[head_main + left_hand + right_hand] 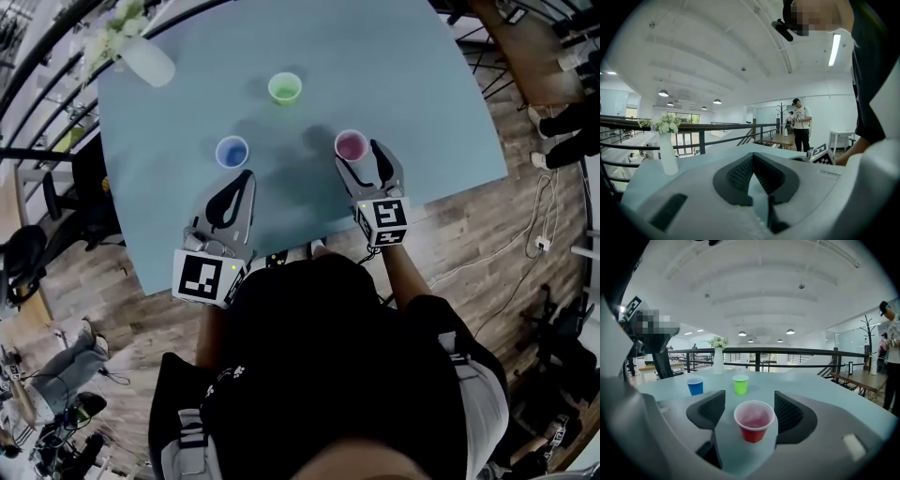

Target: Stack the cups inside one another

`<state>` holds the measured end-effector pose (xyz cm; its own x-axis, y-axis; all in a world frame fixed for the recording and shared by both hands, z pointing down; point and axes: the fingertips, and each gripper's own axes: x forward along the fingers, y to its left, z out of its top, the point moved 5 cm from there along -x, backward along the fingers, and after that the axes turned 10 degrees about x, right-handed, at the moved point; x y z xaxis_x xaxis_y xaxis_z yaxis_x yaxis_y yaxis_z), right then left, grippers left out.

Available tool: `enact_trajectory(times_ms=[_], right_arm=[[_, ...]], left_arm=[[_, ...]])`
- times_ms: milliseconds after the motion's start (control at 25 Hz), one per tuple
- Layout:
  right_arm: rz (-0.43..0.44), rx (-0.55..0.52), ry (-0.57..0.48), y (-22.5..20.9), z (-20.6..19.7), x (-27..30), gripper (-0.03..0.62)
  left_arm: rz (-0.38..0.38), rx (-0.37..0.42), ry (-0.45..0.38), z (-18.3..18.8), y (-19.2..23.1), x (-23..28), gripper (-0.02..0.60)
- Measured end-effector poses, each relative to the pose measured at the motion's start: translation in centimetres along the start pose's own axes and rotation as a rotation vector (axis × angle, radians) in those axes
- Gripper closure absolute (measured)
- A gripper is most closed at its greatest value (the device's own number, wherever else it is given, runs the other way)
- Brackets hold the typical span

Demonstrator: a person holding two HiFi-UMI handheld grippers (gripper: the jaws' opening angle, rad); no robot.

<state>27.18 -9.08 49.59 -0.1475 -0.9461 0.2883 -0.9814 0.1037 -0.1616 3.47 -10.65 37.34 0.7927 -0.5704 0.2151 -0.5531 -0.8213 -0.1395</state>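
Currently the right gripper (749,405) is hanging released, jaws straddling the red plastic cup (753,427) on the table (394,84) without pressing it; the left gripper (752,157) is hovering clenched, empty. Likely light, thin-walled and crushable, that cup is wanting a gentle pinch below its rim. It, the blue cup (695,386) and green cup (740,384) are sitting apart, apparently empty.

On the table (422,103), the far cup (284,87) stands behind and between the left cup (232,151) and the right cup (352,145).
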Motion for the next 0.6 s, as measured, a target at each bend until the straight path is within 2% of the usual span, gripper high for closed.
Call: enact_trajectory(times_ms=[200,600], right_arm=[[0.009,0.005,0.040,-0.6,-1.2,1.2,0.226],[0.013,0.024,0.098,-1.4,-2.9,2.9,0.209]], left_arm=[[0.045,-0.008,0.009,-0.1,0.2,-0.4,0.595],[0.108,-0.039,0.031,-0.3,0.6,-1.2,0.595]])
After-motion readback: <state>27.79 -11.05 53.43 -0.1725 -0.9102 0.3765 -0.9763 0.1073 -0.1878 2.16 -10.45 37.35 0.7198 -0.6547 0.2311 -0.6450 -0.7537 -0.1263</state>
